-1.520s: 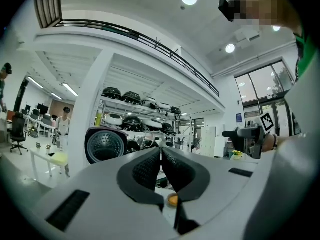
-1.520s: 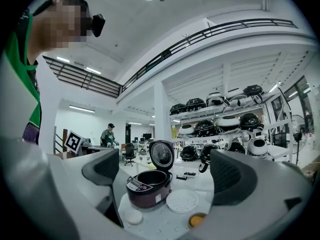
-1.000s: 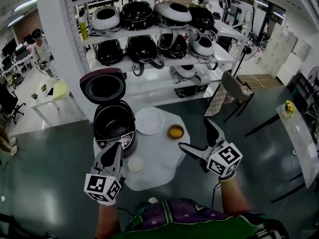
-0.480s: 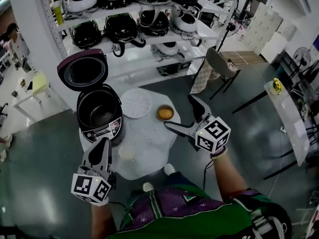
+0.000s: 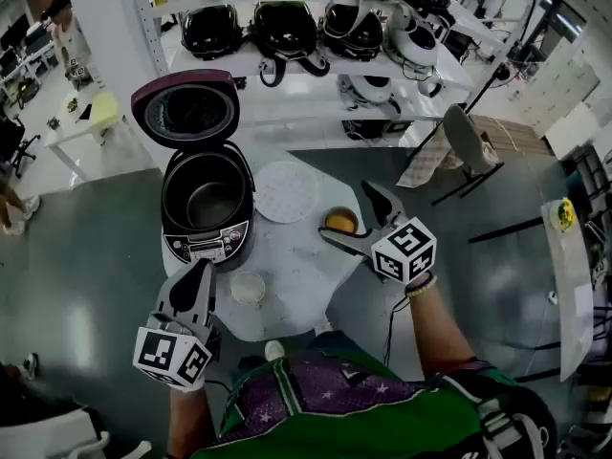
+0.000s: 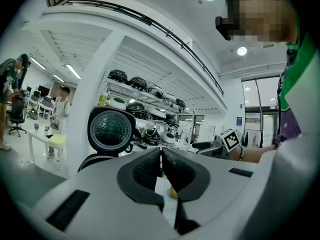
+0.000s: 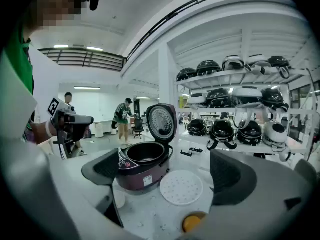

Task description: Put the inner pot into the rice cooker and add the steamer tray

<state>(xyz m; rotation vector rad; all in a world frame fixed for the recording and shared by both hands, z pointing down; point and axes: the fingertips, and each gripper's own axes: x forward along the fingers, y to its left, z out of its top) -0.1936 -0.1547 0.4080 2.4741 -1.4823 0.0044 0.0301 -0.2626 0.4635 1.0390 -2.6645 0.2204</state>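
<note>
Right gripper (image 5: 346, 215) hangs wide open and empty; left gripper (image 5: 201, 273) is closed on nothing. The inner pot (image 5: 212, 202) sits inside the open rice cooker (image 5: 203, 242). The perforated steamer tray (image 5: 285, 191) lies flat just beside it on the round white table (image 5: 301, 290), near an orange-filled bowl (image 5: 339, 224) and a small white cup (image 5: 248, 287).

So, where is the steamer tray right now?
In the head view the steamer tray lies on the table, right of the open rice cooker and left of the small bowl.
</note>
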